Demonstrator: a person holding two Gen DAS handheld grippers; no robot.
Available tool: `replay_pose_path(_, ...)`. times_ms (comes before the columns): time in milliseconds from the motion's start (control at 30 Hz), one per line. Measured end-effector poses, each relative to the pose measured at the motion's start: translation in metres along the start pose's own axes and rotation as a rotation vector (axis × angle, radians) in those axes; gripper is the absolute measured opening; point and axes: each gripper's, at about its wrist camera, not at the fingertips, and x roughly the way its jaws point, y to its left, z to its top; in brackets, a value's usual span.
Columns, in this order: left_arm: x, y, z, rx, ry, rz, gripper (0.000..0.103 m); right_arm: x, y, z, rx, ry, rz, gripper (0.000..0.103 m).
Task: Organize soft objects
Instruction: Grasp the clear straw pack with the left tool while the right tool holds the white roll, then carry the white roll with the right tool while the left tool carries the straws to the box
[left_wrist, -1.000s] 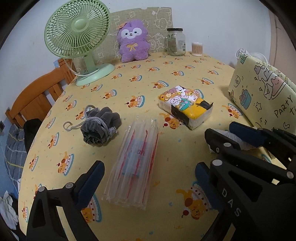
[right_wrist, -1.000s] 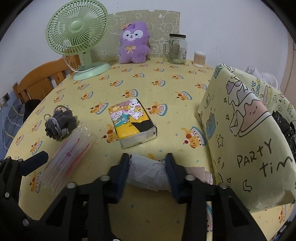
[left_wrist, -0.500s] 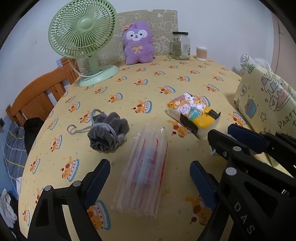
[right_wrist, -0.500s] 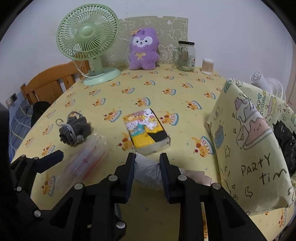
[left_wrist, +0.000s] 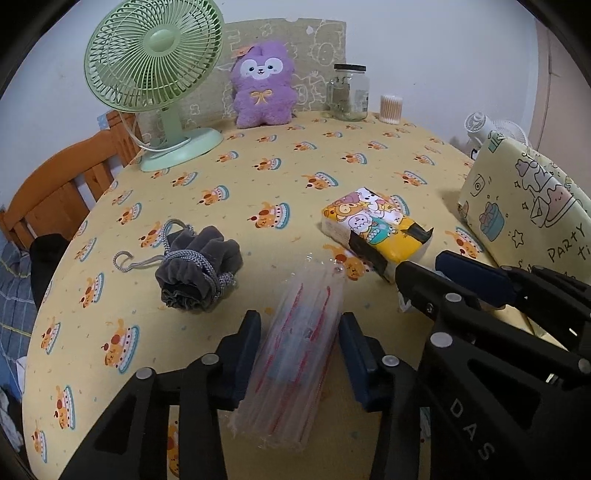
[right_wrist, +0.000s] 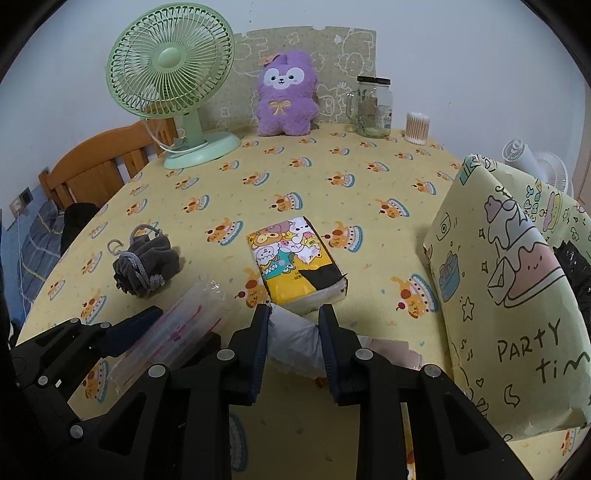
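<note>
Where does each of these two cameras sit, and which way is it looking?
Left wrist view: on the left claw, facing forward over the table; its fingers flank a clear tube pack, and the right claw shows at the right edge.
Right wrist view: on the right claw, facing the same way; its fingers pinch a white bag, and the left claw shows at lower left.
Both share the fan, plush, tissue pack and pouch.

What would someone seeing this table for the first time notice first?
Probably the purple plush toy sitting upright at the far edge, with the green desk fan to its left. Nearer, a cartoon-printed tissue pack lies mid-table. Up front, the left gripper straddles a clear inflated air-cushion pack, and the right gripper is closed on a white plastic bag.
</note>
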Motion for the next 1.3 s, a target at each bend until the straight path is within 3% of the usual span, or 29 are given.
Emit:
replay_pose_path(400,-0.017,-0.006,-0.005,-0.011,-0.034,-0.013,0.022,-0.015,-0.003,-0.005,0.011,-0.024,0.002,0.030)
replay_pose_path(1300,-0.090,-0.006,0.010,-0.007,-0.188,0.004,0.021,-0.087,0.006,0.011,0.011,-0.154,0.019,0.030)
